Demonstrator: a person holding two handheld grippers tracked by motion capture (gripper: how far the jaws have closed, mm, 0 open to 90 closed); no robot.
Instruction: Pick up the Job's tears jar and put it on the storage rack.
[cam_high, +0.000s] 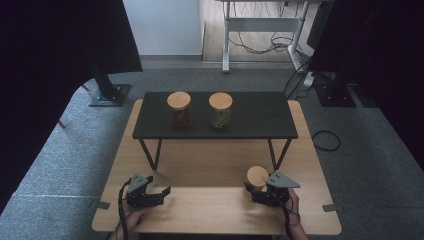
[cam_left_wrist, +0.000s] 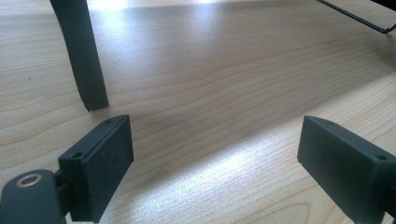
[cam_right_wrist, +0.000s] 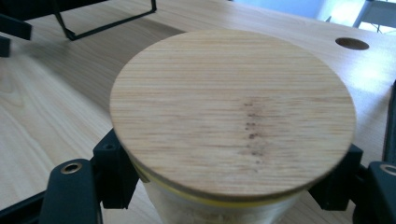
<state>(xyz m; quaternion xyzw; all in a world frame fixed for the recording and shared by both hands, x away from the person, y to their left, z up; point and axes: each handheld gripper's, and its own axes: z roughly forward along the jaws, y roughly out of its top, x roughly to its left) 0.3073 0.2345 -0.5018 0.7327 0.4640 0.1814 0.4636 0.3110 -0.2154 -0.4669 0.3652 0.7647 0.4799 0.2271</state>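
Two glass jars with round wooden lids stand side by side on a low black shelf (cam_high: 250, 125): one with brown contents (cam_high: 179, 108) and one with greenish contents (cam_high: 220, 109). A third jar (cam_high: 257, 177) with the same wooden lid (cam_right_wrist: 233, 112) sits near the table's front right, and my right gripper (cam_high: 256, 191) is shut on its glass body just under the lid. At the front left, my left gripper (cam_high: 157, 192) is open over bare wood, its black pads (cam_left_wrist: 100, 163) wide apart with nothing between them.
The black shelf stands on thin metal legs (cam_left_wrist: 81, 56) on the wooden table (cam_high: 200, 210). A round hole (cam_right_wrist: 351, 43) is cut in the tabletop. Grey carpet surrounds the table, with black stands, cables (cam_high: 325, 140) and a desk frame behind.
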